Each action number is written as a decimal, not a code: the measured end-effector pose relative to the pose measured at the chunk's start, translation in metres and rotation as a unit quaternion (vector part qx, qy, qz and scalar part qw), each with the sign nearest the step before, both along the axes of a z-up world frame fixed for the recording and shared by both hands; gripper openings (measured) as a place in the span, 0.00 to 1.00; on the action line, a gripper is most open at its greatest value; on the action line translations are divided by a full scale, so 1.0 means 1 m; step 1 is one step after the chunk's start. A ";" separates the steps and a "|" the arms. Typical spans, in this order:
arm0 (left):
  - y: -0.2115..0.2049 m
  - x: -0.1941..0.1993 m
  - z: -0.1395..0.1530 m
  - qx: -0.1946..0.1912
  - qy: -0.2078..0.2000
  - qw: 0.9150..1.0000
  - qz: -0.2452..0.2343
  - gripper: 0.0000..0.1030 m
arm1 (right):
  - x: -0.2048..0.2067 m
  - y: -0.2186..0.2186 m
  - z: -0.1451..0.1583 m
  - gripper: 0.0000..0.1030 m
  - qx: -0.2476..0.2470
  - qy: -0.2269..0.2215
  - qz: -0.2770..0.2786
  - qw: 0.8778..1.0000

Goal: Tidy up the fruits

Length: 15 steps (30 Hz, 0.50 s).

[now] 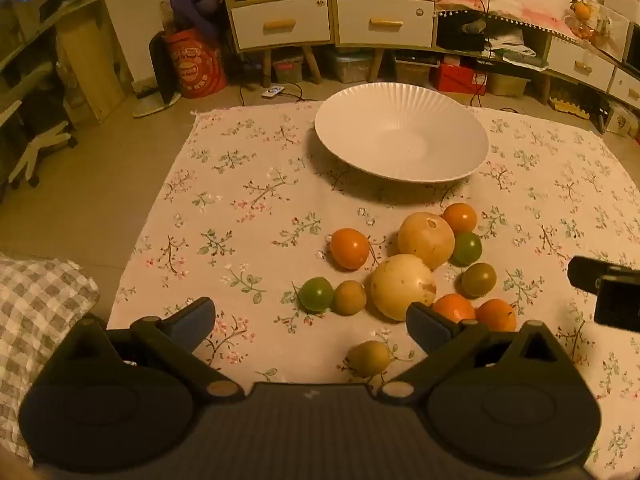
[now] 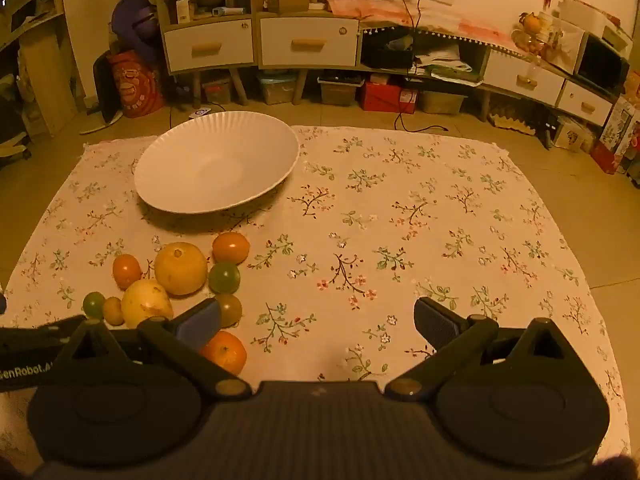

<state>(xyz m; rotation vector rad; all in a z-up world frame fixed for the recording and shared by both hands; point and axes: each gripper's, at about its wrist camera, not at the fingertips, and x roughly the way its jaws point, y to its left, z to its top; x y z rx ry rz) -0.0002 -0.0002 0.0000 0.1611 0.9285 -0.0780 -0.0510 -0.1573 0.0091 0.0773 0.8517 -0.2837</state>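
Note:
A white fluted bowl [image 1: 402, 132] stands empty on the floral cloth [image 1: 248, 200]; it also shows in the right wrist view [image 2: 216, 164]. In front of it lies a cluster of fruit: two large pale yellow ones [image 1: 426, 240] [image 1: 402, 286], several small orange ones [image 1: 349, 248], green ones [image 1: 316, 294] and a brownish one [image 1: 368, 358]. My left gripper [image 1: 312, 322] is open and empty, just short of the cluster. My right gripper [image 2: 318, 322] is open and empty over bare cloth, with the fruit [image 2: 181, 267] to its left and an orange one [image 2: 225, 351] by its left finger.
The cloth [image 2: 400, 220] lies on a tiled floor. Low cabinets with drawers [image 2: 308, 46] and storage boxes line the far wall. A checked cushion [image 1: 36, 300] lies at the left. The right gripper's body [image 1: 604, 292] shows at the right edge of the left wrist view.

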 end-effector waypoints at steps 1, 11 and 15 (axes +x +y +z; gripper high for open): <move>0.000 0.000 0.000 0.000 0.000 1.000 -0.001 1.00 | 0.000 0.001 0.001 1.00 -0.001 0.001 0.000 1.000; 0.001 0.007 0.006 0.001 -0.001 1.000 0.005 1.00 | -0.006 0.002 -0.007 1.00 -0.004 0.002 -0.001 1.000; -0.003 0.002 -0.003 0.006 -0.004 1.000 0.001 1.00 | -0.006 0.005 -0.005 1.00 -0.006 0.011 0.000 1.000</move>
